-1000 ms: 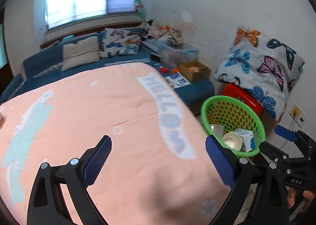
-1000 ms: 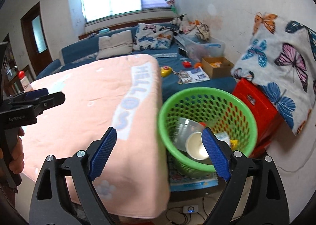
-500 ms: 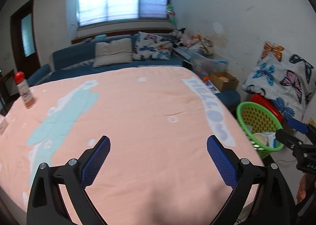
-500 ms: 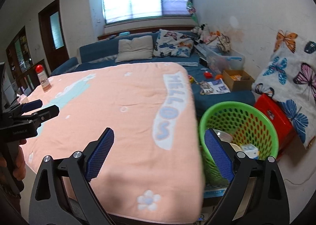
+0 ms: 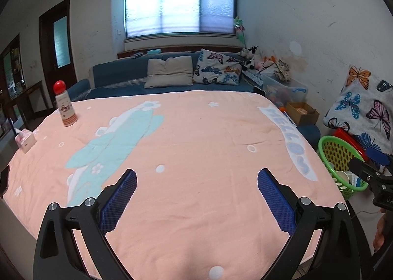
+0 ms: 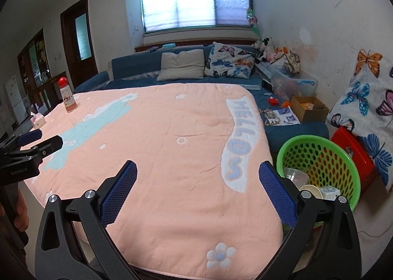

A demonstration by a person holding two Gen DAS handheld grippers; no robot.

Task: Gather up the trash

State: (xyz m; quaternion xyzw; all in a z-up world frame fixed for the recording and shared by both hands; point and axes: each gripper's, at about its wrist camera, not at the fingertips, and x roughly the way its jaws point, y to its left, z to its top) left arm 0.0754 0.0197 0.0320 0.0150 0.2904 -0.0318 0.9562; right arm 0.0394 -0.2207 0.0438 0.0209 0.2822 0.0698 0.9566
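Both wrist views, over a counter (image 5: pixel 196 137) draped in a peach blanket (image 6: pixel 159 137) lettered "HELLO". The left gripper (image 5: pixel 196 194) hangs over the near middle of the blanket, its blue-padded fingers (image 5: pixel 120 199) spread wide with nothing between them. The right gripper (image 6: pixel 197 186) hangs over the near right part of the blanket, its fingers (image 6: pixel 276 194) still spreading apart and likewise empty. The green basket (image 6: pixel 343 157) stands on the floor just beside the counter's near right corner; it holds the collected trash: a clear plastic cup (image 6: pixel 296 176), a paper cup (image 6: pixel 310 191) and a small carton (image 6: pixel 330 191). On the far left of the blanket a red-capped bottle (image 5: pixel 64 104) stands upright, with a tissue box (image 5: pixel 24 141) nearer, at the left edge.
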